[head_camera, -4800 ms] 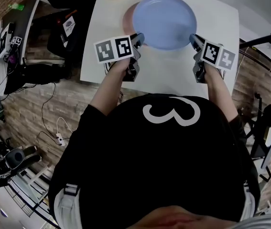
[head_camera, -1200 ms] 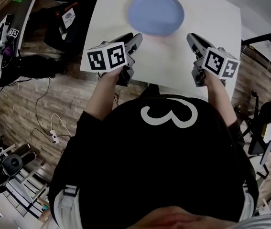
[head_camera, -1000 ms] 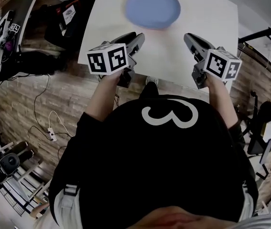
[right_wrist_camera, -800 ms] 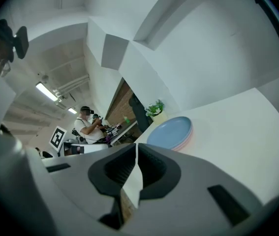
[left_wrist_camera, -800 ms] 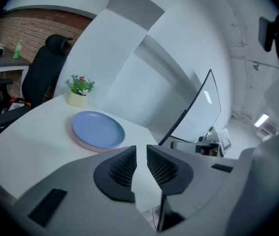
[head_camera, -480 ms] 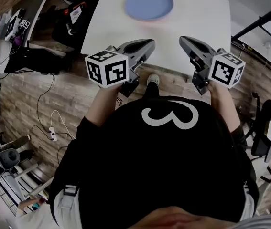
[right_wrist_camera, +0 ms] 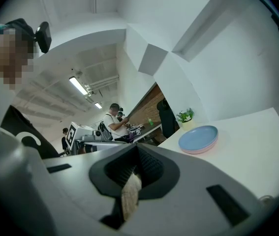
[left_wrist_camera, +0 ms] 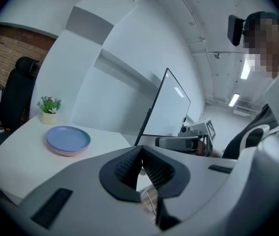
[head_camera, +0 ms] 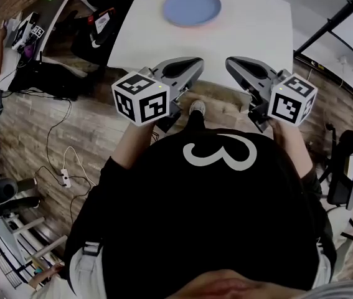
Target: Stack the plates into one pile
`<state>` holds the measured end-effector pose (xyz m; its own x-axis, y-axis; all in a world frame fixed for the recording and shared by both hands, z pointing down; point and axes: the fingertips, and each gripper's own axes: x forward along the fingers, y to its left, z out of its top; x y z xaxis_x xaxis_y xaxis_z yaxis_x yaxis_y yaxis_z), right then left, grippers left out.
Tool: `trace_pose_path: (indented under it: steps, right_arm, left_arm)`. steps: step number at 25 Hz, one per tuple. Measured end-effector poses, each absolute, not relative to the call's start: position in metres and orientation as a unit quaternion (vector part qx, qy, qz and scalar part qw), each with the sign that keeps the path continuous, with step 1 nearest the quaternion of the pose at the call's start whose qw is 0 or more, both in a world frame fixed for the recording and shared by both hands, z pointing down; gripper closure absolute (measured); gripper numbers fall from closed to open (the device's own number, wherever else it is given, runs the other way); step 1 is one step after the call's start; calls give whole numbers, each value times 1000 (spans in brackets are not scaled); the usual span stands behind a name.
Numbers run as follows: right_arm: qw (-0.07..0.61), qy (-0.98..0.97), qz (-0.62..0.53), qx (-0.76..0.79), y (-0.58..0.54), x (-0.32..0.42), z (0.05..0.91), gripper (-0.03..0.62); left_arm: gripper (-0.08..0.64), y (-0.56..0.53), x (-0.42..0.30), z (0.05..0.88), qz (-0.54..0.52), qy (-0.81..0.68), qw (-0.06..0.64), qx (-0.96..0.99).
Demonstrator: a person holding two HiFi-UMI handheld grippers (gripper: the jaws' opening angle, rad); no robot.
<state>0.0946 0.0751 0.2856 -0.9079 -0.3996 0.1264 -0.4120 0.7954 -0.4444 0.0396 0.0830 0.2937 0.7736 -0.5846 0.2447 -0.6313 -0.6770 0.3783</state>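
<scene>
White worktop carries the pile at its far side: blue plate on pink plate, so stacking looks done. Left gripper and right gripper hang at the near edge, well clear, jaws together and empty, nothing left to carry. Pink plate shows only as a rim; can't tell if more lie beneath.

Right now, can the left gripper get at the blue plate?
Probably not from there: the left gripper hangs shut by the near edge of the table, and the blue plate sits near the far edge. Nothing lies between them, so stepping forward should do.
</scene>
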Motion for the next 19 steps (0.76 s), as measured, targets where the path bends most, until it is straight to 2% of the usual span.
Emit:
trace_pose_path:
  steps: [19]
  right_arm:
    - [14,-956,206,208,126,103,276,568]
  left_arm:
    - [543,136,56,283,62,-332,185,923]
